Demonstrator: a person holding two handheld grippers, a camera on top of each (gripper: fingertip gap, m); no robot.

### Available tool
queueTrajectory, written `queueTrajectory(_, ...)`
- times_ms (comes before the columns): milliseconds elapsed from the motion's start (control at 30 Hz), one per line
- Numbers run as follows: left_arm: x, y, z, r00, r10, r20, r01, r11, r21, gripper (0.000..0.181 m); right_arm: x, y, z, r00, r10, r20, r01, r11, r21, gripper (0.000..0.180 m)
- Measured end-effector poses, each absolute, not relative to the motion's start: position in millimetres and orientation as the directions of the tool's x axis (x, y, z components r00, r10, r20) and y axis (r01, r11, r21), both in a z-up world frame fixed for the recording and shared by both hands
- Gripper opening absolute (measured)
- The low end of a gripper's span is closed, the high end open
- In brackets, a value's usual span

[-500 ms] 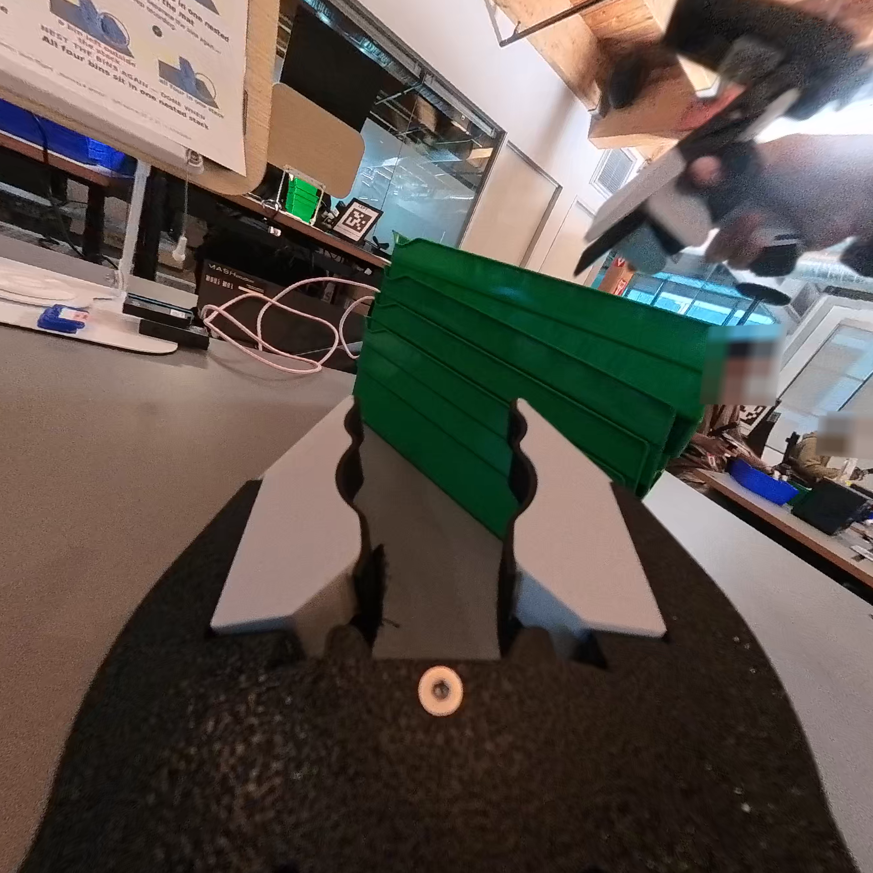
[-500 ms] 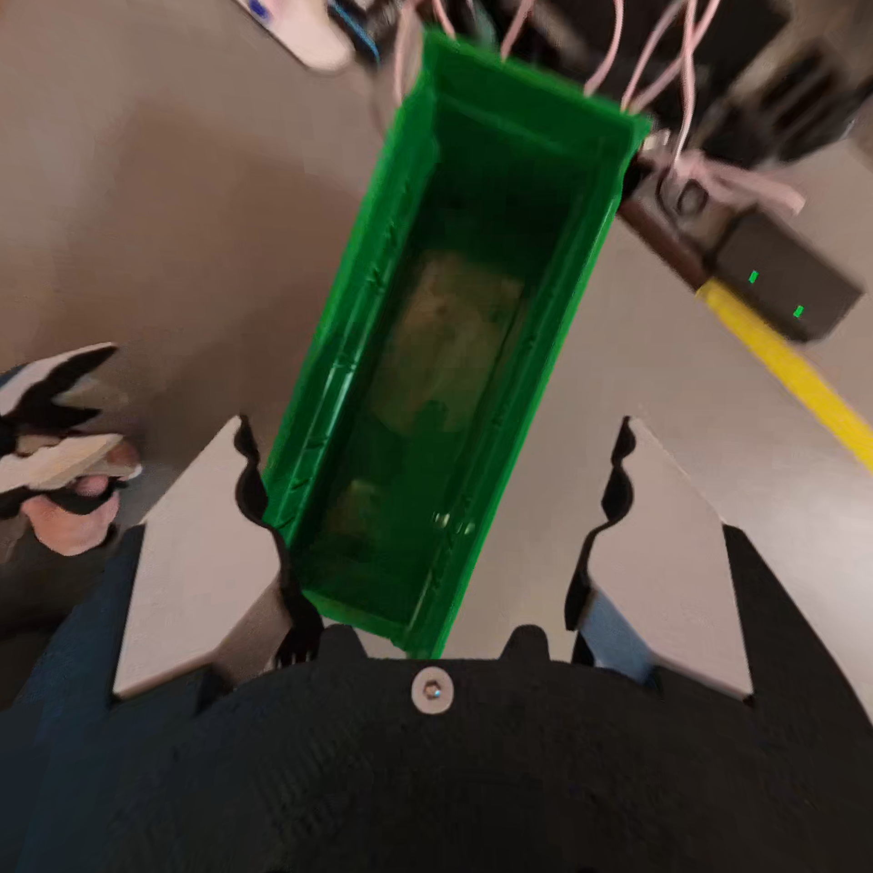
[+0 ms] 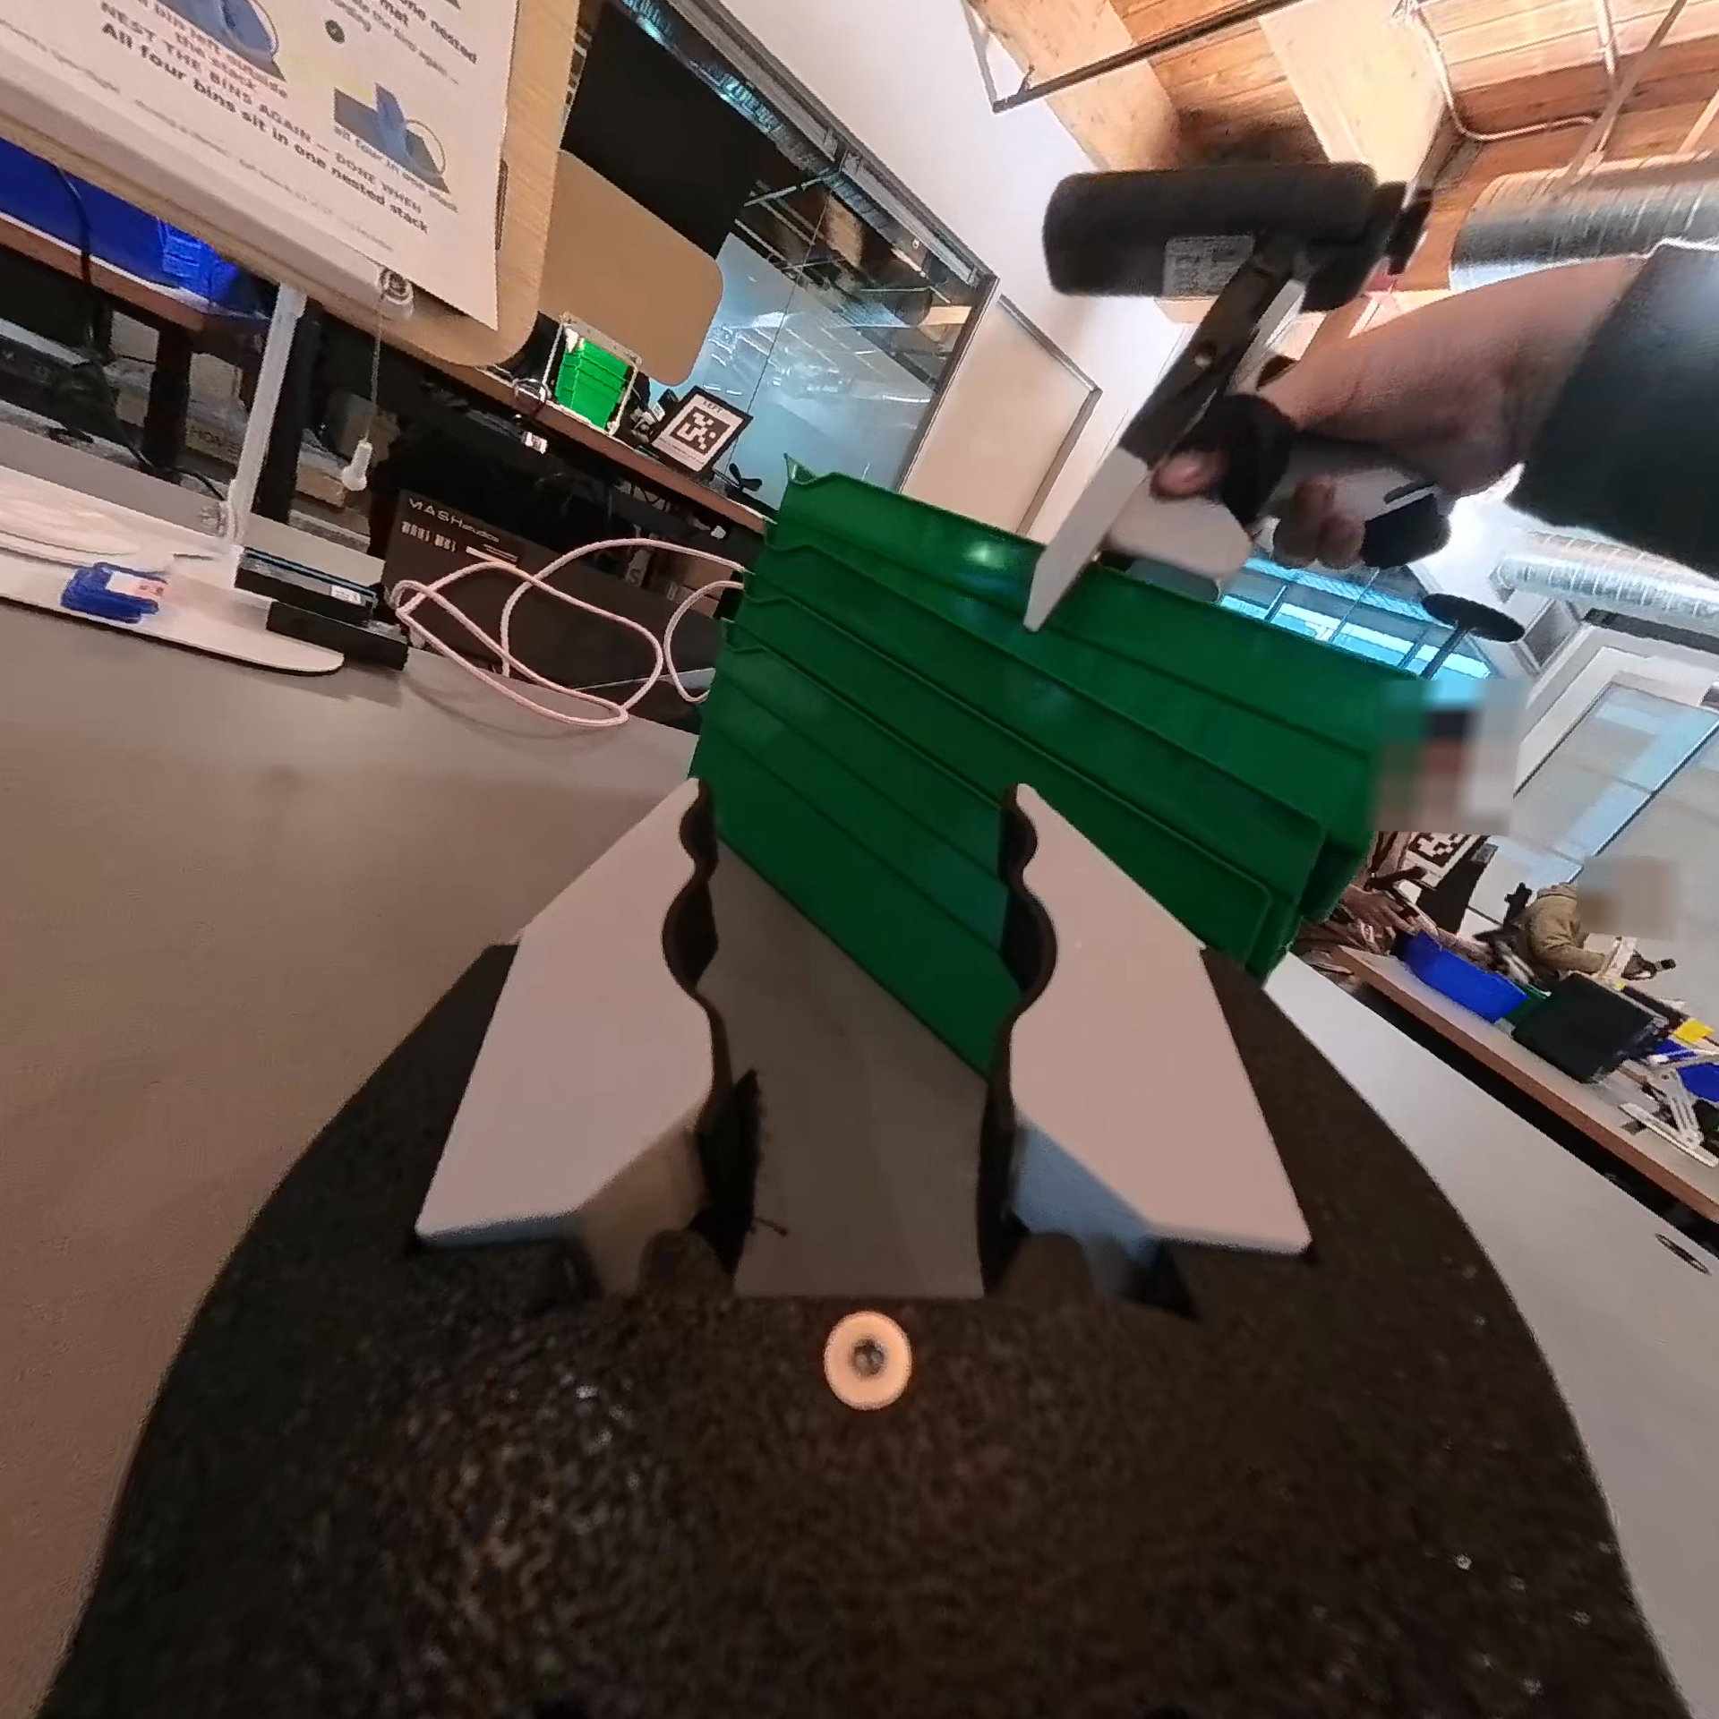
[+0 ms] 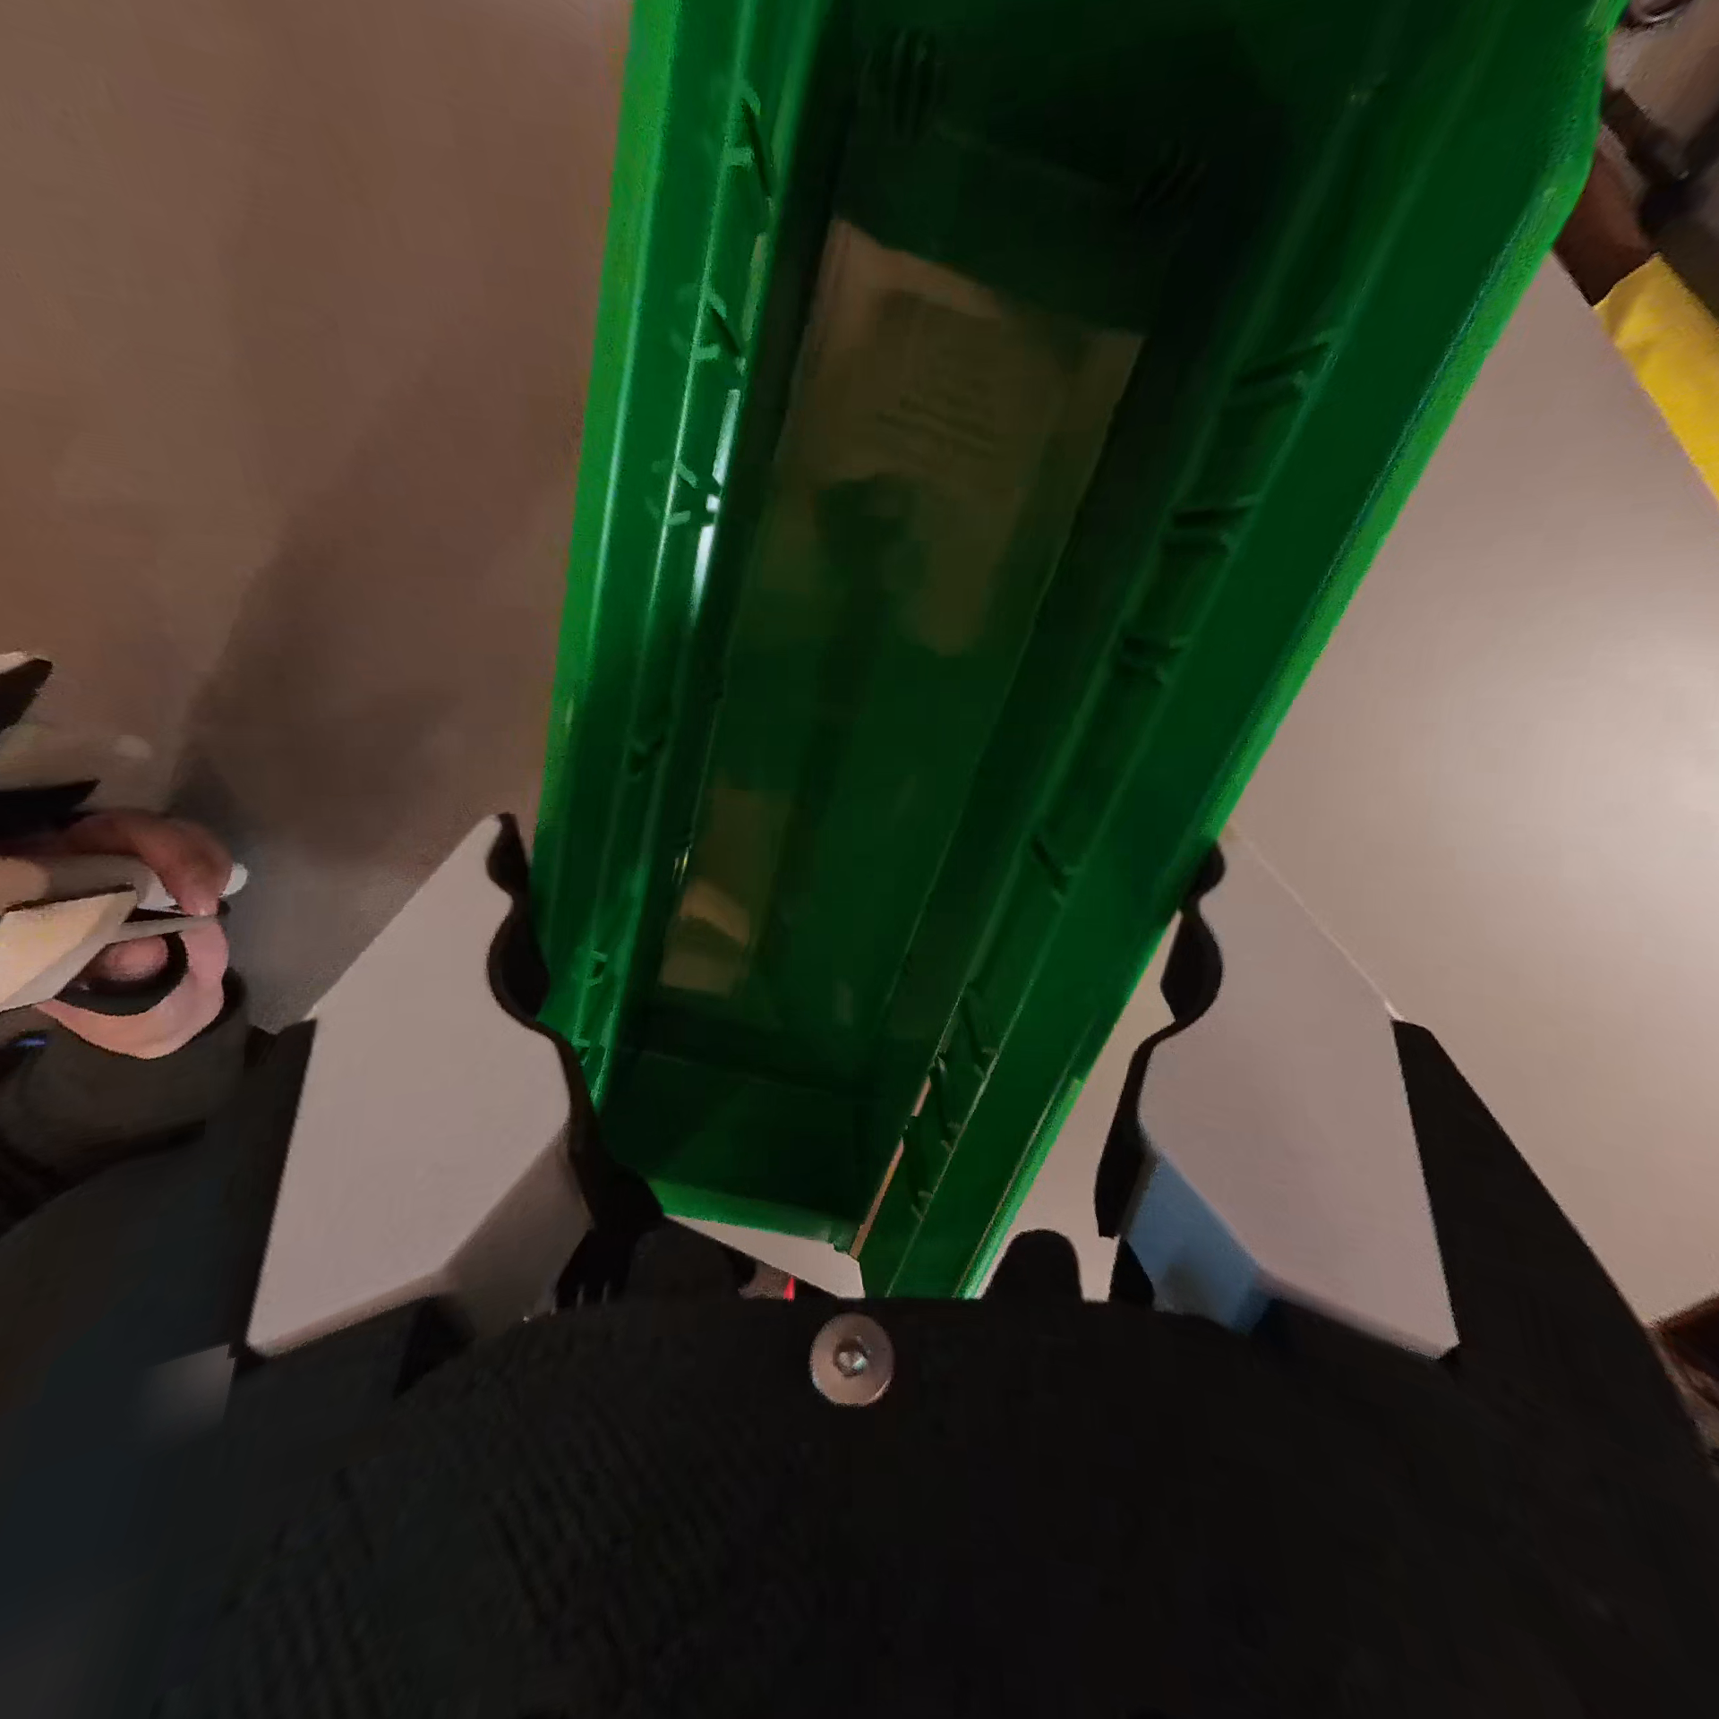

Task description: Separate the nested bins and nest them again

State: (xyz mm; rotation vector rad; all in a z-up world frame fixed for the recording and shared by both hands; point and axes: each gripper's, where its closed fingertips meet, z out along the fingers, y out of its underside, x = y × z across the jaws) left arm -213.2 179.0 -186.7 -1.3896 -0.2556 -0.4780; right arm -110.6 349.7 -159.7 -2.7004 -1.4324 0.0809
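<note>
Since half a second ago my right gripper [image 4: 856, 930] has dropped closer over the green bins [image 4: 977, 651]; the top bin's open mouth now fills the right wrist view, where before the whole bin fitted in frame.

Left wrist view: my left gripper [image 3: 856, 893] sits low on the grey table [image 3: 233, 837], jaws parted with nothing between them, fingertips just short of the near corner of the nested green stack [image 3: 1023, 744]. The stack stands well in from the table's far edge, where a pink cable [image 3: 530, 642] loops. The right gripper [image 3: 1107, 549] hangs above the stack, one finger tip touching or nearly touching the top rim; I cannot tell which.

Right wrist view: right jaws spread wide, straddling the top bin's near end, left finger [image 4: 419, 1070] against the outer wall, right finger [image 4: 1274, 1070] just beside the other wall. Not clenched. A pale label [image 4: 930, 558] lies on the bin floor.
</note>
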Motion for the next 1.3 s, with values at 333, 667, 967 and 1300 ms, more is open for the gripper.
queueTrajectory(333, -210, 181, -189, 0.869, -0.186, 0.458, 0.479, 0.088, -0.873, 0.06, -117, 357, -108, 0.6, 0.799, -0.037, 0.778, -0.593, -0.21, 0.114)
queueTrajectory(667, -210, 181, -190, 0.87, -0.184, 0.457, 0.477, 0.083, -0.875, 0.06, -13, 406, -38, 0.741, 0.671, -0.002, 0.625, -0.691, -0.362, 0.115)
queueTrajectory(967, -210, 183, -192, 0.878, -0.174, 0.446, 0.464, 0.073, -0.883, 0.06, 193, 457, -96, 0.919, 0.39, 0.048, 0.381, -0.856, -0.349, 0.115)
queueTrajectory(1300, -209, 184, -192, 0.883, -0.168, 0.438, 0.454, 0.07, -0.888, 0.06, 298, 446, -229, 0.94, 0.338, -0.038, 0.314, -0.905, -0.285, 0.116)
